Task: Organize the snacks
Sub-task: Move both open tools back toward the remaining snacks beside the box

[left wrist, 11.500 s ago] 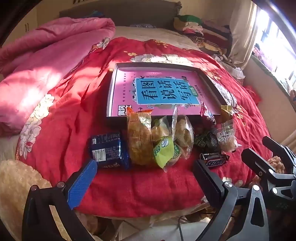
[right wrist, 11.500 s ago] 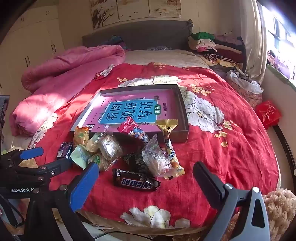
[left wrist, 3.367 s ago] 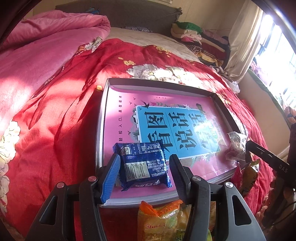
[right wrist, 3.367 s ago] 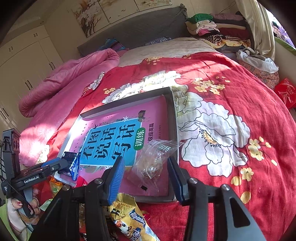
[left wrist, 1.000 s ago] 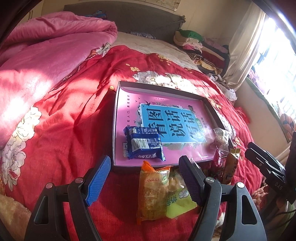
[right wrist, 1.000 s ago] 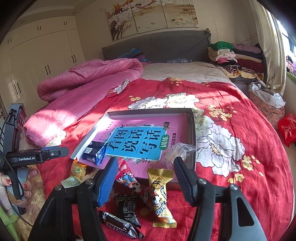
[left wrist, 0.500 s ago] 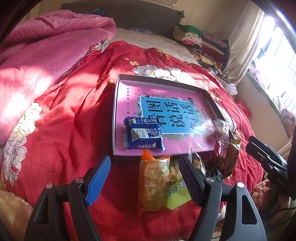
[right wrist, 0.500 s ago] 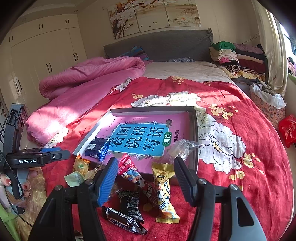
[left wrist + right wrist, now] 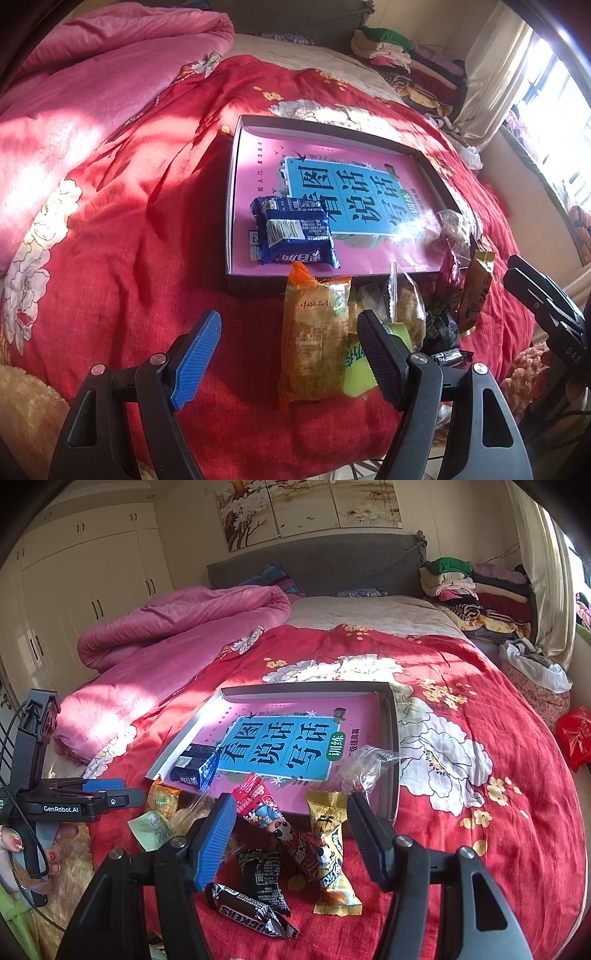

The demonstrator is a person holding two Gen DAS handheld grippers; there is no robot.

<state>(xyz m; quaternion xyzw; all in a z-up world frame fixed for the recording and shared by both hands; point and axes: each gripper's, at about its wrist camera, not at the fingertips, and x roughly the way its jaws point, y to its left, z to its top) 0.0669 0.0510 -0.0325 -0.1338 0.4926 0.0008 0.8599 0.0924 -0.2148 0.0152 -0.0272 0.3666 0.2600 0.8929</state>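
Observation:
A grey tray (image 9: 231,206) with a pink and blue book in it lies on the red bedspread. A blue packet (image 9: 295,230) rests in its near left corner and a clear bag (image 9: 450,225) at its near right corner. My left gripper (image 9: 288,325) hovers open over the loose pile in front, above an orange packet (image 9: 314,339), a green one (image 9: 358,365) and a clear cookie bag (image 9: 404,306). My right gripper (image 9: 291,808) is open and empty above a red packet (image 9: 266,812), a yellow packet (image 9: 330,849), a dark packet (image 9: 262,878) and a Snickers bar (image 9: 247,914).
A pink quilt (image 9: 177,627) is heaped on the bed's left side. Folded clothes (image 9: 476,590) are stacked at the back right by the curtain. The bed's near edge runs just under both grippers. A hand (image 9: 22,853) holds the left gripper's handle.
The left gripper has tipped down a little, so the tray sits higher in its view and more of the snack pile shows. The right gripper has stayed put.

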